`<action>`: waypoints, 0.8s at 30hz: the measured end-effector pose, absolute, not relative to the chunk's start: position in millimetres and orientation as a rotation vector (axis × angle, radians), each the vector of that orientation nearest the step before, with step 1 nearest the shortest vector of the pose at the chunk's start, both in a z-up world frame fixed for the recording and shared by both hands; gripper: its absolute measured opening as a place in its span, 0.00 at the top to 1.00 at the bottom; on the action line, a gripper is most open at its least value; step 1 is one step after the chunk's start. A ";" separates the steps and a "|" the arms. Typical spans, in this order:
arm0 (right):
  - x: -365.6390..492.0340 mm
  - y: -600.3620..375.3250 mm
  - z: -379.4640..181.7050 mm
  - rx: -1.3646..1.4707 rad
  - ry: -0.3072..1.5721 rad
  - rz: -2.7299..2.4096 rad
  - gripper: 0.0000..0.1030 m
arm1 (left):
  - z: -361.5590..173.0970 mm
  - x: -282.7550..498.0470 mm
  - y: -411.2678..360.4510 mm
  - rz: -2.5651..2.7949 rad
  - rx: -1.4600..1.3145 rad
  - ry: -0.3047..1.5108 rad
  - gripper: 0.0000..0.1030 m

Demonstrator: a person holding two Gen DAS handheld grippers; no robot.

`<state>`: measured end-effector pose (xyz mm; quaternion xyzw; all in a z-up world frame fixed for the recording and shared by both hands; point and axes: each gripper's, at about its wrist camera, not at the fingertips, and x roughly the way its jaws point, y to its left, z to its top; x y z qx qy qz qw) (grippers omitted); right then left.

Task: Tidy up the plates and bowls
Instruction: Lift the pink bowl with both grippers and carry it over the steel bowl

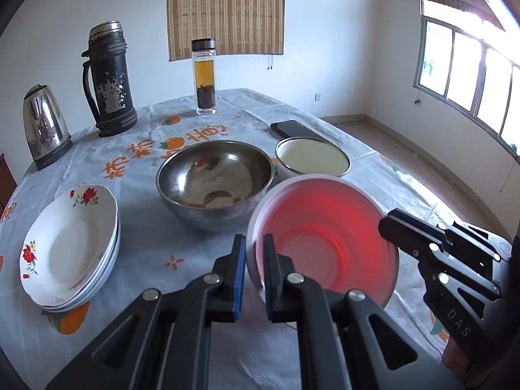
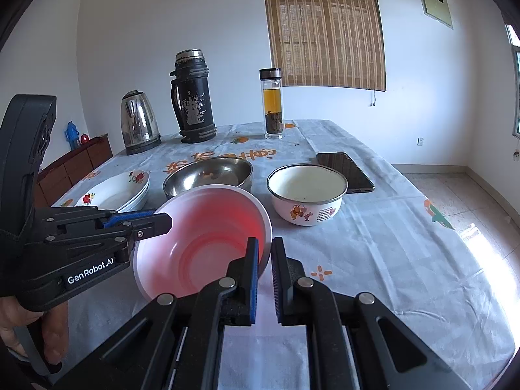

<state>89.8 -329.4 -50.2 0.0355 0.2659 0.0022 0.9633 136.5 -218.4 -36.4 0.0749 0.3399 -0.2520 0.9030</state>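
Two views, left wrist first.
Left wrist / left tool [image 1: 255, 253]: bottom centre, pads pinched on the near-left rim of the pink bowl [image 1: 325, 237], one pad outside the wall, one inside.
Left wrist / pink bowl: centre right, tilted toward the camera, white rim, reddish inside; whether its base touches the tabletop [image 1: 146, 237] I cannot tell.
Left wrist / right tool [image 1: 390, 224]: right edge, tip at the bowl's right rim; grip itself hidden from this side.
Left wrist / steel bowl [image 1: 214, 182]: centre, just behind the pink bowl.
Left wrist / enamel bowl [image 1: 312, 159]: right of the steel bowl, cream inside.
Left wrist / plate stack [image 1: 71, 247]: lower left, flowered white plates.
Left wrist / background: kettle [image 1: 44, 130] far left, black thermos [image 1: 110, 78] beside it, tea bottle [image 1: 204, 78] top centre, phone [image 1: 295, 130] behind the enamel bowl.
Right wrist / right tool [image 2: 265, 253]: bottom centre, pads closed on the bowl's right rim.
Right wrist / pink bowl [image 2: 201, 240]: centre left, held at both sides.
Right wrist / left tool [image 2: 162, 221]: left, clamped on the bowl's far-left rim; a hand [image 2: 29, 328] holds its grip in the lower left corner.
Right wrist / steel bowl [image 2: 211, 175]: behind the pink bowl.
Right wrist / enamel bowl [image 2: 307, 195]: centre right, cartoon print on its side, apart from the pink bowl.
Right wrist / plate stack [image 2: 120, 191]: left of the steel bowl.
Right wrist / phone [image 2: 347, 172]: just beside the enamel bowl, right.
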 end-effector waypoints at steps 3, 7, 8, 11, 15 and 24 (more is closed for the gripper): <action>91.2 -329.8 -46.4 0.070 0.527 0.003 0.91 | -31.9 138.4 -219.4 -0.517 0.155 0.690 0.93; 93.2 -330.1 -40.6 0.069 0.510 0.004 0.91 | -26.7 142.5 -219.6 -0.514 0.150 0.681 0.93; 94.3 -329.8 -39.5 0.069 0.508 0.005 0.91 | -25.1 144.0 -219.6 -0.511 0.149 0.678 0.93; 98.8 -330.4 -35.1 0.077 0.506 0.020 0.91 | -18.8 150.3 -218.1 -0.503 0.143 0.668 0.93; 105.2 -331.7 -25.8 0.091 0.498 0.044 0.91 | -8.1 163.8 -215.2 -0.506 0.118 0.672 0.93; 123.7 -329.8 -9.4 0.088 0.478 0.059 0.91 | 15.7 182.7 -210.3 -0.487 0.085 0.626 0.93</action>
